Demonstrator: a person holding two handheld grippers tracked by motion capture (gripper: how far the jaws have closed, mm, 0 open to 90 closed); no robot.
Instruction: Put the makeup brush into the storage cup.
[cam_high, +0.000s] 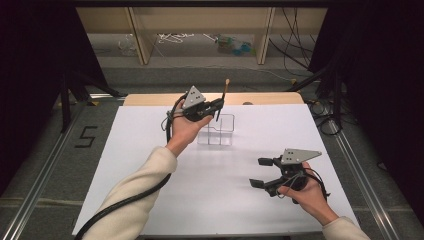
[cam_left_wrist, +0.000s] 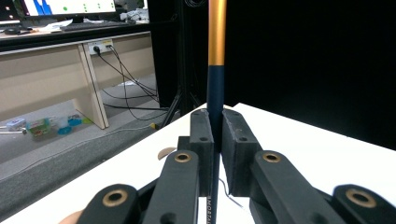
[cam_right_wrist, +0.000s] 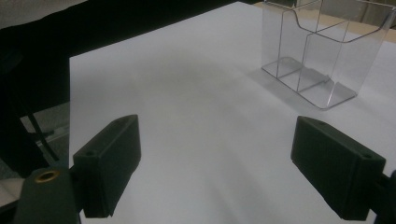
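My left gripper (cam_high: 219, 104) is raised over the far part of the white table (cam_high: 240, 220) and is shut on a slim pen (cam_high: 223, 97). The pen stands nearly upright, dark blue low down and orange higher up (cam_left_wrist: 217, 32). In the left gripper view the jaws (cam_left_wrist: 215, 122) pinch its blue shaft. A clear plastic holder (cam_high: 216, 131) with compartments stands just below and to the right of that gripper. My right gripper (cam_high: 261, 172) rests low at the near right, open, with nothing between its pads (cam_right_wrist: 219, 140). The holder (cam_right_wrist: 317, 60) lies ahead of it.
A wooden table edge (cam_high: 270, 98) shows beyond the white sheet. Behind it are wooden shelf legs (cam_high: 265, 35) and loose cables (cam_high: 295, 55) on the floor. A black "5" (cam_high: 86, 136) marks the floor at left. Dark curtains flank both sides.
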